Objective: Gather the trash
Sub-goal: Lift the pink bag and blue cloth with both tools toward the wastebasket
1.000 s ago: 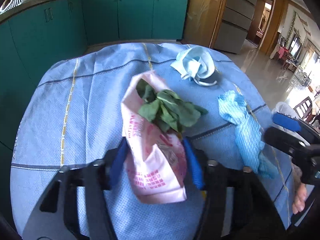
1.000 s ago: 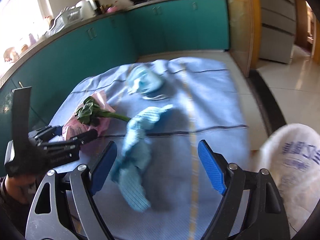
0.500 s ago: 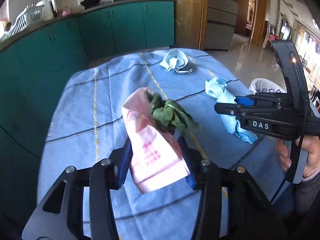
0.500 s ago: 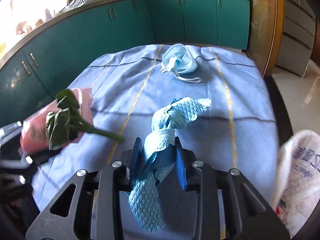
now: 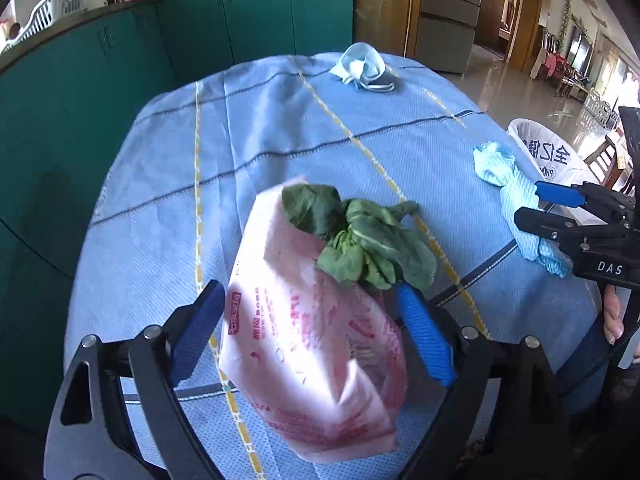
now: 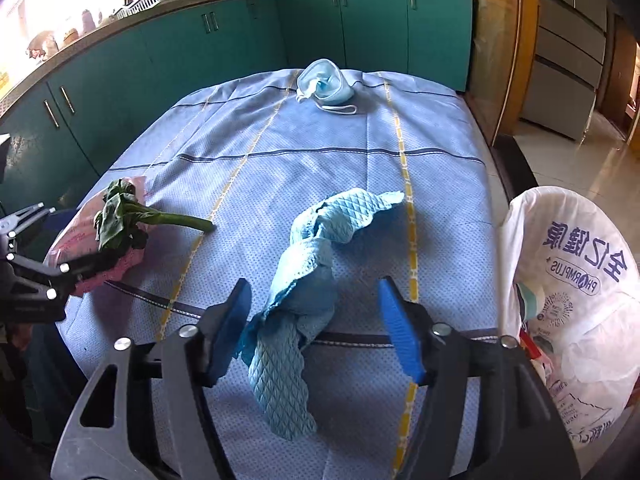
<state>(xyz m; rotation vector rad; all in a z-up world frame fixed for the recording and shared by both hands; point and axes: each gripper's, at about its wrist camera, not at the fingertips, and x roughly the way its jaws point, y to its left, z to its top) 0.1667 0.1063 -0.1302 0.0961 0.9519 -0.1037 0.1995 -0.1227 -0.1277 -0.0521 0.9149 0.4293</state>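
A pink plastic bag with green leaves on top sits between the fingers of my left gripper. Its jaws are opening and the pads stand off the bag's sides. A crumpled blue quilted cloth lies between the fingers of my right gripper. Those jaws are opening too, with a gap on each side of the cloth. From the left wrist, the right gripper shows at the table's right edge around the cloth. The left gripper and bag appear at the left of the right wrist view.
A light blue face mask lies at the far end of the blue tablecloth. A white printed trash bag stands open off the table's right side. Teal cabinets run behind and left.
Half a second ago the left jaws pinched the pink bag and the right jaws pinched the blue cloth; now both pairs have spread apart off them. Both grippers shifted across the table.
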